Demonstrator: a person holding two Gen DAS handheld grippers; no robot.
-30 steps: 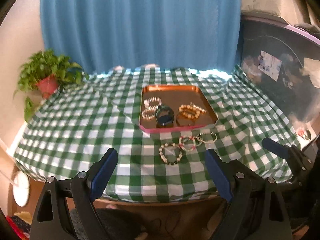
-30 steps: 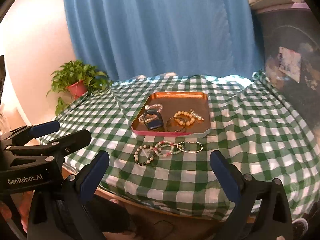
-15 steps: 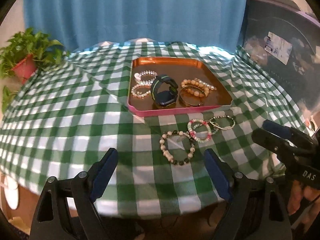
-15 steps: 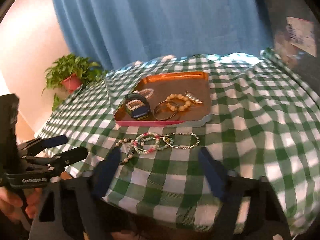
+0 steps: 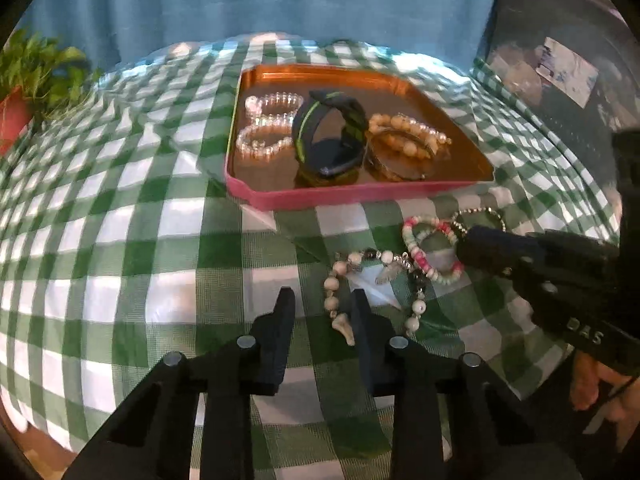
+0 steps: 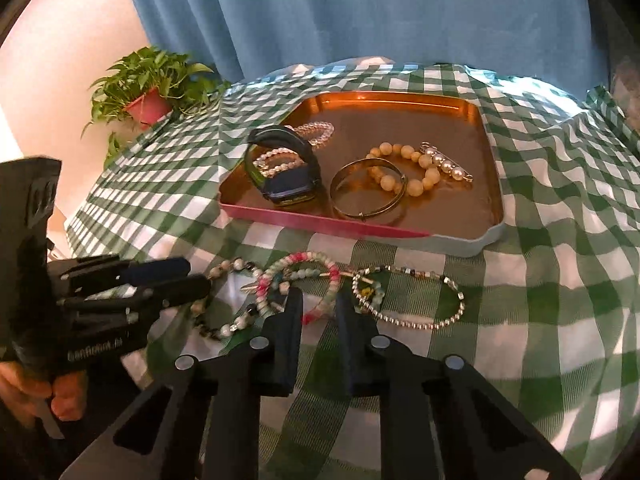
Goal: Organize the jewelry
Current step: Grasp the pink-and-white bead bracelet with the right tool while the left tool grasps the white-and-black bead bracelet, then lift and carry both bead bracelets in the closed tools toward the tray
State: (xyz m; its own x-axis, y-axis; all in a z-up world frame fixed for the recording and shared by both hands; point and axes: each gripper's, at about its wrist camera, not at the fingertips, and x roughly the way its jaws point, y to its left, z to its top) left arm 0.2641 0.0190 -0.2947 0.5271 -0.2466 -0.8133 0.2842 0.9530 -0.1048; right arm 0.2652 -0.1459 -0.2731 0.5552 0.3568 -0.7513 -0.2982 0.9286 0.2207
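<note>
An orange tray (image 5: 276, 200) (image 6: 490, 184) with a pink front rim holds a dark smartwatch (image 5: 330, 136) (image 6: 284, 172), clear bead bracelets (image 5: 264, 140), a gold bangle (image 6: 368, 194) and a cream bead bracelet (image 6: 404, 168). On the cloth in front lie a white-and-black bead bracelet (image 5: 340, 280) (image 6: 232, 268), a pink-and-green bead bracelet (image 5: 428, 248) (image 6: 300, 280) and a thin silver chain bracelet (image 5: 478, 216) (image 6: 412, 296). My left gripper (image 5: 322, 308) (image 6: 192, 278) has its jaws narrowed around the white bead bracelet's near edge. My right gripper (image 6: 318, 304) (image 5: 476, 244) has its jaws narrowed at the pink-and-green bracelet.
A green-and-white checked cloth (image 5: 120, 240) (image 6: 560, 280) covers the table. A potted plant (image 5: 24, 88) (image 6: 148, 92) stands at the far left. A blue curtain (image 6: 360, 12) hangs behind. A dark cluttered bin (image 5: 560, 72) stands at the right.
Both grippers have moved forward and down to the loose bracelets, and both pairs of jaws have closed from wide open to a narrow gap.
</note>
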